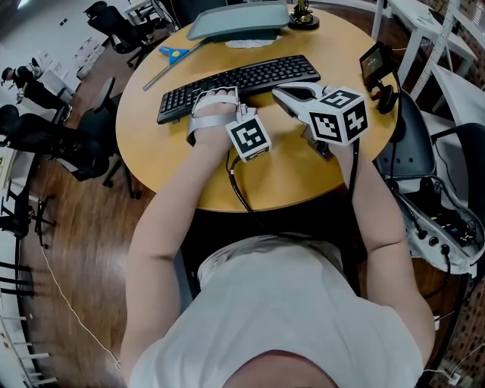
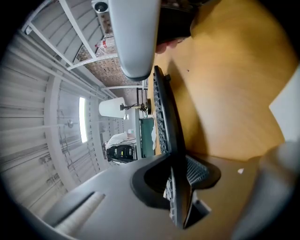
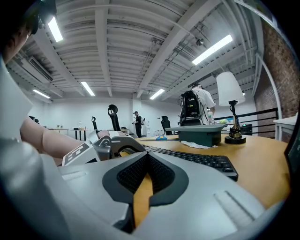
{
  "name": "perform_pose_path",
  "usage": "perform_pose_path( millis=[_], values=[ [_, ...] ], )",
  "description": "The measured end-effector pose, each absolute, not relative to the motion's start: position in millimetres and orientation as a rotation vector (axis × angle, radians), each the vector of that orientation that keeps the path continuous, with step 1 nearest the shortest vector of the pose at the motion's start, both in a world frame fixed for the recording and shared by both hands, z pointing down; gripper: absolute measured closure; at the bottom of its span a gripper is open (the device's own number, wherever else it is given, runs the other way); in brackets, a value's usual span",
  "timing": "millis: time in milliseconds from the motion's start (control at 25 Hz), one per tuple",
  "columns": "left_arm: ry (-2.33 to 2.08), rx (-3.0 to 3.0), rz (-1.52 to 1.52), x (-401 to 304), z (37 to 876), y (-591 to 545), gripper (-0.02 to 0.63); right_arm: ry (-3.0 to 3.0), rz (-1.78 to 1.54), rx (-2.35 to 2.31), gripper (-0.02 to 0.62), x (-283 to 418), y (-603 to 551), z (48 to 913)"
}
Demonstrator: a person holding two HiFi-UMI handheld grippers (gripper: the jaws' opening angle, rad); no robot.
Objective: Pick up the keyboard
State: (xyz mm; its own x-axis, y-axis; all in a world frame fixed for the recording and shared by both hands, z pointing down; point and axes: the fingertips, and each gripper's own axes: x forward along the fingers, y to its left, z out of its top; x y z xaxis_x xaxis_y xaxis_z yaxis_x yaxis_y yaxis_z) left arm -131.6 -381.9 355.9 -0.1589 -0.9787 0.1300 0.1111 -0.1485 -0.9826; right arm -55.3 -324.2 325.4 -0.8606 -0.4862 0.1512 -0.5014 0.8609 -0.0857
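From the head view, the keyboard (image 1: 239, 85) lies across the far half of the round table (image 1: 288, 182), long side toward you. Your left gripper (image 1: 217, 98) sits at its near edge, left of centre. Your right gripper (image 1: 279, 92) rests just beside the same edge, further right. A grey tray (image 1: 239, 19) and a lamp base (image 1: 303, 19) stand behind the keyboard, apart from it.

In the left gripper view, the jaws are clamped on the keyboard (image 2: 165, 117). Its thin black edge runs straight between the ribbed pads (image 2: 199, 171), keys on one side and the base on the other. Whether that edge has left the tabletop (image 2: 225, 84) I cannot tell.

In the right gripper view, your right gripper (image 3: 146, 168) is pinched nearly closed and holds nothing; only a sliver of wood shows in the gap. The keyboard (image 3: 197, 158) lies just to its right, not between the jaws.

As for handling, I judge the keyboard light, stiff and long, so a one-sided grip will let the free end droop and twist in the pads. The smooth plastic rim may slip, and loose keycaps give poor purchase. Take the front rim, not the keys. You'll likely want the right gripper opened and set on the same edge toward the right end, so the load is shared and the board rises level.
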Motion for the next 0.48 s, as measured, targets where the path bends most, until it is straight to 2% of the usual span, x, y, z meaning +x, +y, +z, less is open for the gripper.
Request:
perform_pose_path(
  millis=[480],
  values=[
    [1.234,-1.168,-1.374,-151,344,-370,0.526,-2.91,0.184,0.774,0.594,-56,-324,325]
  ],
)
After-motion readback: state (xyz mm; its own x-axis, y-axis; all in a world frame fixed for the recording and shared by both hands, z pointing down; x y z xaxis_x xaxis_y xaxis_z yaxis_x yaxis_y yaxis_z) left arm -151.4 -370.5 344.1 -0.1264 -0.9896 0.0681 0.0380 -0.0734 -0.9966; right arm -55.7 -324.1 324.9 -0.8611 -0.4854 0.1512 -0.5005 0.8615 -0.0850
